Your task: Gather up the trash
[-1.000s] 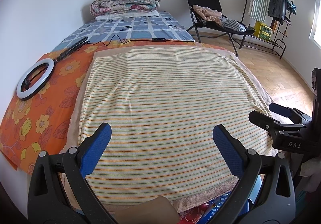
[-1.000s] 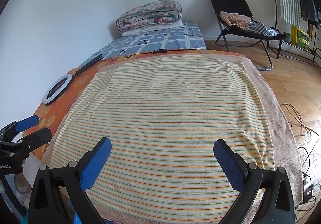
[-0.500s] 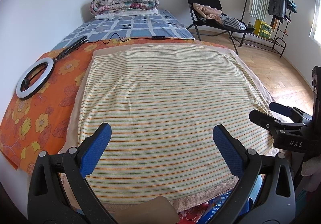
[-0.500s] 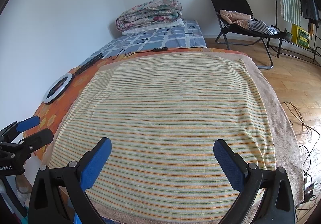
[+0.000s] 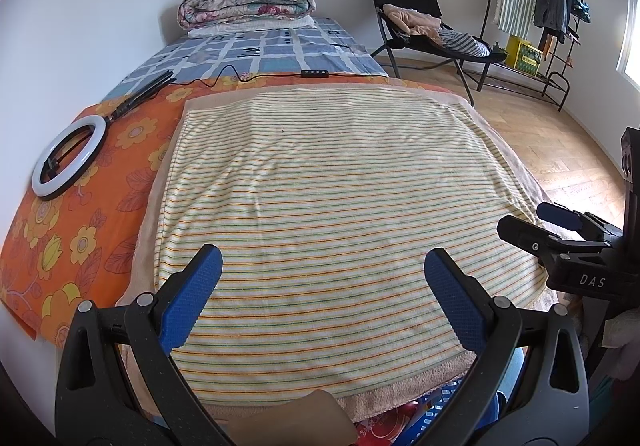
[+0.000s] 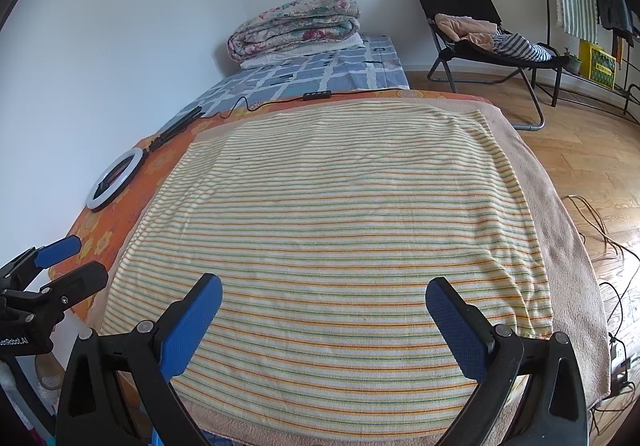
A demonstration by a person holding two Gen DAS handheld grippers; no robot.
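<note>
No piece of trash can be made out on the striped towel [image 5: 332, 206] spread across the bed [image 5: 88, 206]; its surface shows only stripes and faint creases. The left gripper [image 5: 320, 278] hovers over the towel's near edge, its blue pads spread wide and holding nothing. The right gripper [image 6: 322, 306] hangs alongside, likewise spread and holding nothing. A ring light [image 5: 68, 162] lies on the orange floral sheet to the left. Folded quilts [image 6: 294, 26] are stacked at the far end, near a black folding chair [image 6: 480, 30].
</note>
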